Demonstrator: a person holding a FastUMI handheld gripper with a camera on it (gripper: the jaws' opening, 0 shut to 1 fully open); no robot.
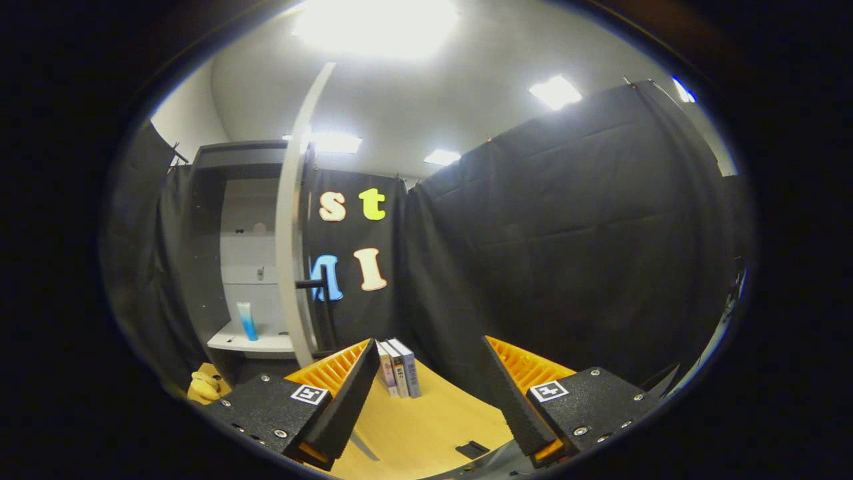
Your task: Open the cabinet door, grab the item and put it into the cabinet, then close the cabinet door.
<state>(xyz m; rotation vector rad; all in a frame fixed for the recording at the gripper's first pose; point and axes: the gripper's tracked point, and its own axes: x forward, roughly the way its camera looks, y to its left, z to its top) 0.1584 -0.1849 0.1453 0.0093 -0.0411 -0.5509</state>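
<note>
Cabinet door already stood open, my gripper spread wide and empty, the books just ahead still needed grabbing, shelving, then closing up.

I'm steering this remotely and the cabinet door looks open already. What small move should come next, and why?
Probably ease the gripper forward toward the books standing on the table just ahead. The cabinet door already stands open, a blue bottle sits on the shelf inside, and the fingers are open and empty, so grabbing comes next.
</note>
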